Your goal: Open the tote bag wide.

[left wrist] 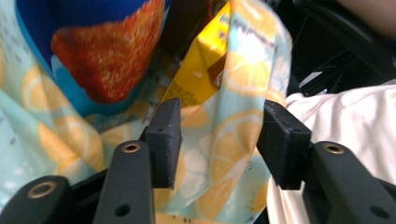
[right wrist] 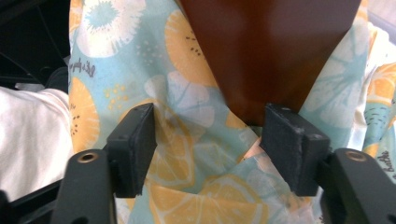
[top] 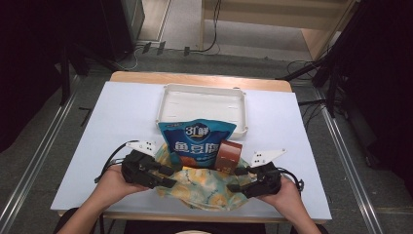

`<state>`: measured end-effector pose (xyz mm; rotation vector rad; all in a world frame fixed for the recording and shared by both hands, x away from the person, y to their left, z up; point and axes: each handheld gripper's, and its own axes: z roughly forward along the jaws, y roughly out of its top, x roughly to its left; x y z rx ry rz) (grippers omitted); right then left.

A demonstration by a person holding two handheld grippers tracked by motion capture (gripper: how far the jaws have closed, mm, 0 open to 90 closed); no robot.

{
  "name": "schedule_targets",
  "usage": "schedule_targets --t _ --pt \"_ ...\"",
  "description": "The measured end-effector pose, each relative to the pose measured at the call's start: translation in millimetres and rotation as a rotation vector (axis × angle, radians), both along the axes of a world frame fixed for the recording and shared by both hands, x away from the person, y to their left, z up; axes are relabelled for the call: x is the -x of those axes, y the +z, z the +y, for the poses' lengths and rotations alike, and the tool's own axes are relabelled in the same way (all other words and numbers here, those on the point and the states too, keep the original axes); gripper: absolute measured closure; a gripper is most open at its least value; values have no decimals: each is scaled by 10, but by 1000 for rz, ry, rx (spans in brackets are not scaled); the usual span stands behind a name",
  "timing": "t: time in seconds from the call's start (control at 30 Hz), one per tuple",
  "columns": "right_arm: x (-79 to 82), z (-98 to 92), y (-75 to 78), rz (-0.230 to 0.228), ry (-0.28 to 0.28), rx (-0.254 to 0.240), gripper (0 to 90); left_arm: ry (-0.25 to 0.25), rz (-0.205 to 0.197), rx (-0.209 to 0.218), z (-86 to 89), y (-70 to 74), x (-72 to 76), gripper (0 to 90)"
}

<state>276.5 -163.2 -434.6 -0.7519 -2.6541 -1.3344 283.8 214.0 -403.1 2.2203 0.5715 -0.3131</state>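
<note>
White-topped bench (top: 122, 112) is carrying a lemon-print cloth bag (top: 204, 187) at its near edge, between the two hands, with its mouth facing away towards the white tray (top: 168, 105). Left claw (top: 165, 176) and right claw (top: 237, 179) are sitting at the bag's left and right sides, both jaws standing apart around loose fabric, pads gripping nothing. Blue snack pouch (top: 197, 141) and brown box (top: 228, 155) are poking out of the bag's far end, just short of the tray, roughly equally near either claw.
</note>
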Motion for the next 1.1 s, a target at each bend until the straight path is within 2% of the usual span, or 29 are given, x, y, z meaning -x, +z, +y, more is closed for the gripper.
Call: schedule_targets --t 0.03,0.17,0.23,0.37,0.43,0.5,0.53,0.67,0.87,0.93,0.97,1.1 --pt "-4 -6 -6 0 6 -1 390 -7 10 0 1 -15 5 582" --pt "13 -6 -25 19 47 6 422 -27 7 -7 -5 -42 23 698" --pt "14 -5 -23 28 62 0 476 -36 10 -8 -13 -45 24 753" --pt "18 -8 -8 78 100 -22 669 -33 1 4 -22 -35 35 843" --pt "38 0 10 68 113 -18 746 -32 3 13 -22 -29 40 874" --pt "55 -4 28 74 115 -7 876 -30 4 21 -17 -25 42 890" --pt "63 -7 31 66 117 -6 900 -31 5 23 -15 -23 42 896" --pt "92 11 58 57 115 5 900 -32 -5 28 -1 -2 51 900" --pt "199 -20 210 11 140 -11 900 -52 -21 84 52 90 126 900" --pt "226 -27 237 7 147 -10 900 -65 -20 83 47 98 151 900" --pt "296 -35 278 -1 166 -1 900 -77 -21 77 38 97 177 900" --pt "371 -32 252 -9 188 19 900 -98 -9 61 25 44 238 896"
